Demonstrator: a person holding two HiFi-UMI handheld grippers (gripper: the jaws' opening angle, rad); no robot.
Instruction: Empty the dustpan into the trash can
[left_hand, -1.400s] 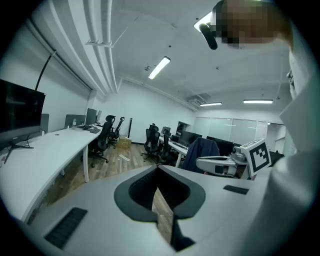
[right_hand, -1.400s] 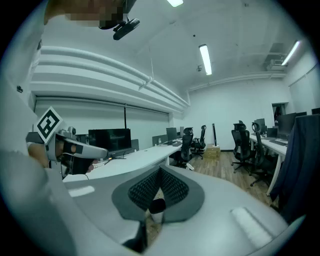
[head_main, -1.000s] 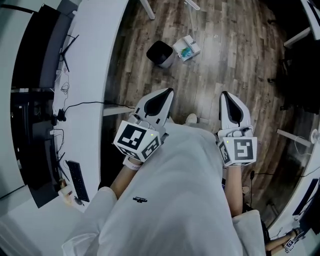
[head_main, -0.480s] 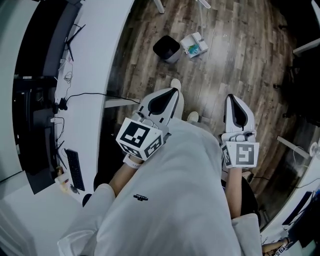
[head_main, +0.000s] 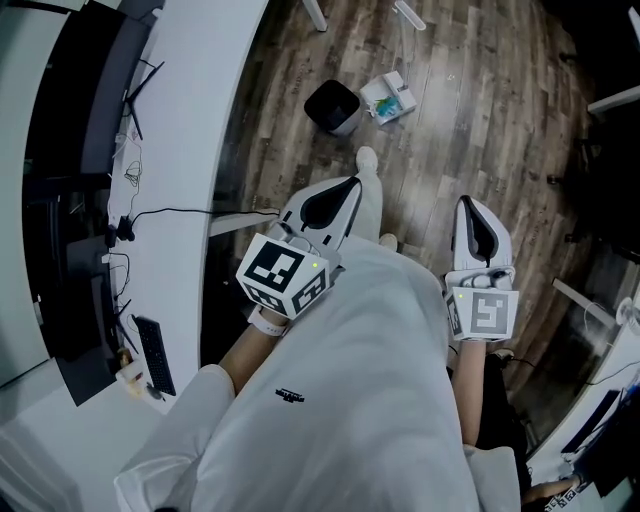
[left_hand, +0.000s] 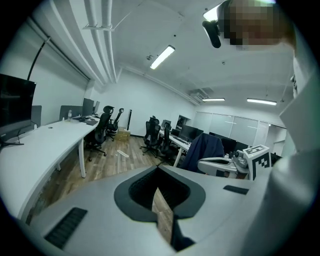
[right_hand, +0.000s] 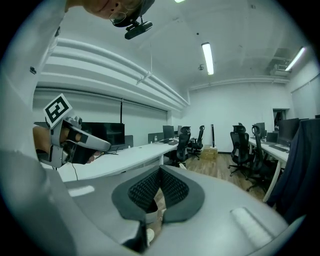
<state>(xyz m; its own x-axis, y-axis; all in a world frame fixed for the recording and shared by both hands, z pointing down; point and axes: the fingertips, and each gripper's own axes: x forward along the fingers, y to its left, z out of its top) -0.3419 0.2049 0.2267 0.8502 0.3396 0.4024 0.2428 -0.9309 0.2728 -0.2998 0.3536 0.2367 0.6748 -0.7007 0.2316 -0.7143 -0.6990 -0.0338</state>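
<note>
While both hands are holding the tools out ahead of the body, the head view is showing the left gripper (head_main: 349, 182) and the right gripper (head_main: 463, 201) side by side above the wood floor (head_main: 470, 110). Each has its jaws pressed together and is carrying nothing.

- The trash can (head_main: 333, 106), black and open-topped, is standing on the floor well ahead of the left gripper's tip, almost in line with it.
- Just beside the can, on the side toward the right gripper, a pale tray with something teal in it is lying flat. I am judging this to be the dustpan (head_main: 388, 96).
- Both are lying nearer the left gripper than the right.
- The dustpan's handle and long axis are showing too small to tell.
- A long white desk (head_main: 190, 120) is running along the outer side of the left gripper.

Left gripper view: the jaws are meeting at the tip, with nothing between them. They are pointing across the room toward office chairs (left_hand: 152, 136). Neither can nor dustpan is showing.

Right gripper view: the jaws are likewise closed and empty, again aiming over the room. Neither can nor dustpan is showing.

Writing: the marker cubes (head_main: 283, 275) are bearing only black-and-white square patterns. A small dark mark on the shirt (head_main: 290, 396) is too small to read.
</note>
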